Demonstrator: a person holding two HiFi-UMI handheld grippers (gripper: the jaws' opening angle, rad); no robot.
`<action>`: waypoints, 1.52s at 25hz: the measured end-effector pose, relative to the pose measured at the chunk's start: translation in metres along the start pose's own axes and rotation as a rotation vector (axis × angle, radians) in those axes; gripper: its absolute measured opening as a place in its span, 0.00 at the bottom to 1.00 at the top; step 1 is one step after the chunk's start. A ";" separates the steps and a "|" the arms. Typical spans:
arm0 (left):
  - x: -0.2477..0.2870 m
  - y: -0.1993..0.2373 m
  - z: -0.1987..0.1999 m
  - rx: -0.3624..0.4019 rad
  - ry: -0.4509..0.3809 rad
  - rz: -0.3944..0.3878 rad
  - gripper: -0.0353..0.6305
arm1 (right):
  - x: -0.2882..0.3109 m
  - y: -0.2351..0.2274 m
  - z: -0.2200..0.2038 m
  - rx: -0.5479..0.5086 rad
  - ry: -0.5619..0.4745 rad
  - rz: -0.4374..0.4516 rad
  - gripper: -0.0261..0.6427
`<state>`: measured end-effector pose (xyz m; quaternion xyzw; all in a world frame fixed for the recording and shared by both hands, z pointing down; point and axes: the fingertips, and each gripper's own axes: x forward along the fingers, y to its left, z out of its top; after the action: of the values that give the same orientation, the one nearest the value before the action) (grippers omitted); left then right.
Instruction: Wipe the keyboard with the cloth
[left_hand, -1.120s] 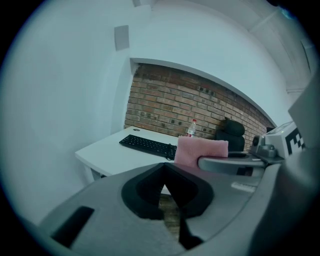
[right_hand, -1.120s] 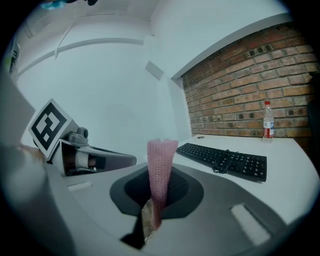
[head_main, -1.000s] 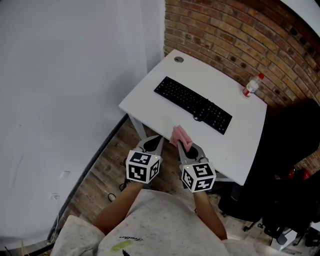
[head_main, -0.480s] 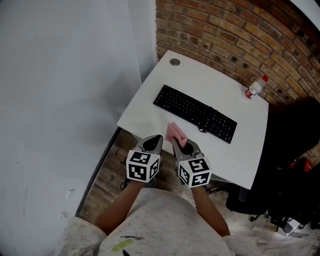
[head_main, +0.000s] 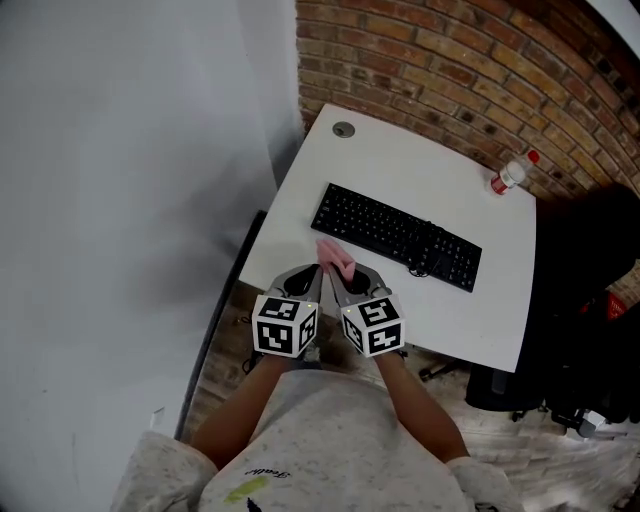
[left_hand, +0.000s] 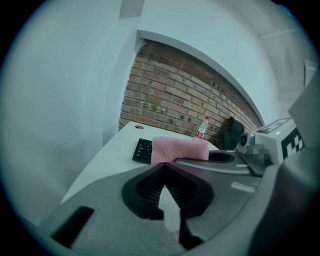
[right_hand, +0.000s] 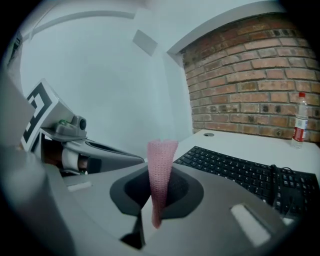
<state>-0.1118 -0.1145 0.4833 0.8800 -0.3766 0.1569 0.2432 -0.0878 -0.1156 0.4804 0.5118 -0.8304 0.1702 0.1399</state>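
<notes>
The black keyboard (head_main: 395, 237) lies slantwise on the white table (head_main: 440, 165); it also shows in the left gripper view as the keyboard (left_hand: 143, 149) and in the right gripper view as the keyboard (right_hand: 240, 170). My right gripper (head_main: 336, 276) is shut on a pink cloth (head_main: 334, 257), whose folded strip stands up as the cloth (right_hand: 161, 170) between the jaws of the right gripper (right_hand: 160, 176). The left gripper (head_main: 312, 274) hovers close beside it at the table's near edge. The left gripper (left_hand: 164, 166) is shut on nothing, with the cloth (left_hand: 180, 149) just beyond its tips.
A plastic bottle (head_main: 508, 175) with a red label stands at the table's far right corner near the brick wall (head_main: 450, 70). A round grommet (head_main: 343, 129) sits in the far left corner. A black chair (head_main: 590, 300) stands right of the table; a white wall runs along the left.
The two grippers have drawn closer together, the right one shifting left with the cloth. The head view has swung, so the table sits more to the right.
</notes>
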 end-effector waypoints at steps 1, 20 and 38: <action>0.003 0.005 0.002 0.000 0.005 -0.007 0.05 | 0.008 -0.001 0.000 -0.001 0.007 -0.005 0.08; 0.041 0.081 0.019 0.003 0.082 -0.051 0.05 | 0.110 -0.017 -0.008 0.001 0.088 -0.063 0.08; 0.062 0.060 0.018 0.054 0.134 -0.104 0.05 | 0.094 -0.043 -0.025 0.033 0.110 -0.128 0.08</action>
<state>-0.1138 -0.1966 0.5155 0.8921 -0.3091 0.2125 0.2519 -0.0890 -0.1989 0.5469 0.5560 -0.7840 0.2024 0.1876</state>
